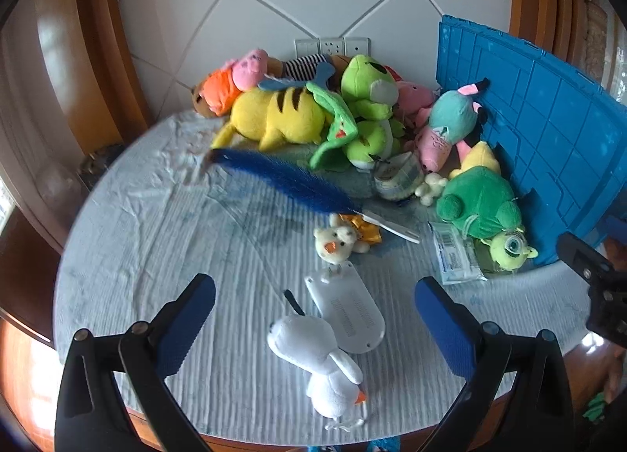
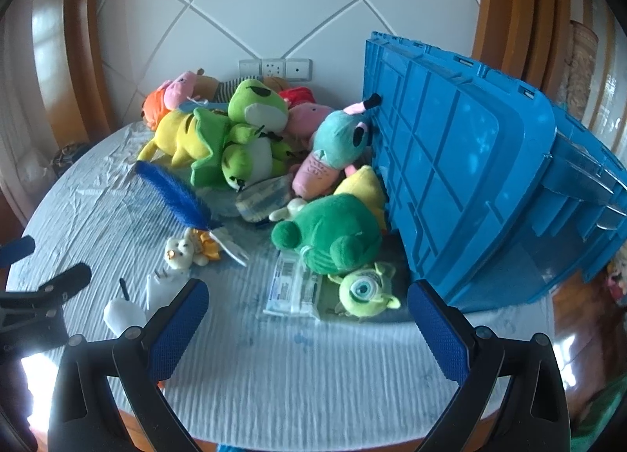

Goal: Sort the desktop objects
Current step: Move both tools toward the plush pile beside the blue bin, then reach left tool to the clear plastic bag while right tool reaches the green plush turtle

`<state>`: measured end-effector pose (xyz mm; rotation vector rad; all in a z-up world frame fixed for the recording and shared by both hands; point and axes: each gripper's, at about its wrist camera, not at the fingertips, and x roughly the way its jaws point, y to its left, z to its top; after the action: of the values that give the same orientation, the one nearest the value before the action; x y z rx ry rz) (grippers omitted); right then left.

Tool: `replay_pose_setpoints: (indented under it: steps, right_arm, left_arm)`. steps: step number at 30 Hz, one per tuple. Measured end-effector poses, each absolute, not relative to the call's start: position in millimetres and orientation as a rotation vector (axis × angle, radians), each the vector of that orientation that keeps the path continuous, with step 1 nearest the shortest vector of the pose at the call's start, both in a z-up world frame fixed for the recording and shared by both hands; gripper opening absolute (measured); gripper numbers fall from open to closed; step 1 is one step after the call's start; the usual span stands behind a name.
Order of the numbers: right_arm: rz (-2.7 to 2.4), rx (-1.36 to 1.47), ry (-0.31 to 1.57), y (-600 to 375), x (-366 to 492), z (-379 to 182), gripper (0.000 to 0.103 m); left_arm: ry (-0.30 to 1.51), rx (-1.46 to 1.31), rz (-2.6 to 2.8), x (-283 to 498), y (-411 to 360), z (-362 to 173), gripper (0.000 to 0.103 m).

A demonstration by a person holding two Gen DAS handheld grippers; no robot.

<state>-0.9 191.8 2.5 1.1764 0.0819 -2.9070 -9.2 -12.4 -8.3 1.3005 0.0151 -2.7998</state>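
— Toys were what the sorting turned on, so where did the tongs stand among them?

— Both sets were spread wide and held nothing. The left gripper [image 1: 315, 328] hovered low over the near part of the cloth-covered table [image 1: 156, 256], with a white duck plush [image 1: 317, 358] lying between its fingers in that view, beside a flat white plastic piece [image 1: 348, 309]. The right gripper [image 2: 307, 328] hung over bare cloth, just short of a clear packet [image 2: 292, 289] and a small one-eyed green plush [image 2: 364, 291].

— And farther out?

— A little white bear [image 1: 335, 244] with a gold bow, then a long blue feather [image 1: 282, 177], then the heap against the tiled wall: a yellow striped plush [image 1: 274, 115], green frogs [image 1: 366, 87], a pink and teal plush [image 1: 450, 122] and a big green turtle plush [image 1: 480, 203]. The blue crate [image 2: 470, 185] lay tipped on its side at the right, leaning by the pile.

— Which step was that, would you say?

— An early one, I judged: nothing gripped, nearly everything loose on the table, the crate not upright. It looked like choosing the first pick.

— What did the next move ask for?

— Probably lowering the left tongs around the duck's body and closing gently, since soft plush squashes and can slip. The plastic piece touched the duck, so the fingers needed to clear it.
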Motion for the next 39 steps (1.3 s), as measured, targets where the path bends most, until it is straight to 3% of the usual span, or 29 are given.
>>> replay_pose_setpoints:
  steps: [4, 21, 28, 33, 35, 37, 39]
  right_arm:
    - [-2.893, 1.206, 0.082, 197, -11, -11, 0.103]
    - [-2.809, 1.153, 0.086, 208, -32, -22, 0.103]
    - [-2.751, 1.172, 0.115, 198, -37, -41, 0.103]
    - [-2.792, 1.078, 0.071, 194, -44, -29, 0.103]
    - [-2.808, 1.051, 0.086, 190, -49, -25, 0.103]
    - [-2.821, 1.091, 0.118, 185, -58, -28, 0.103]
    - [-2.821, 1.111, 0.098, 185, -63, -32, 0.103]
  left_arm:
    - [0.172, 1.36, -2.761, -11, -24, -25, 0.103]
    - [0.086, 1.311, -2.8, -15, 8, -16, 0.103]
    - [0.282, 1.585, -2.815, -32, -12, -55, 0.103]
    - [0.103, 1.244, -2.924, -42, -17, -14, 0.103]
    - [0.101, 1.328, -2.877, -49, -25, -33, 0.103]
    - [0.235, 1.55, -2.805, -60, -40, -65, 0.103]
    - [0.359, 1.602, -2.794, -63, -56, -78, 0.103]
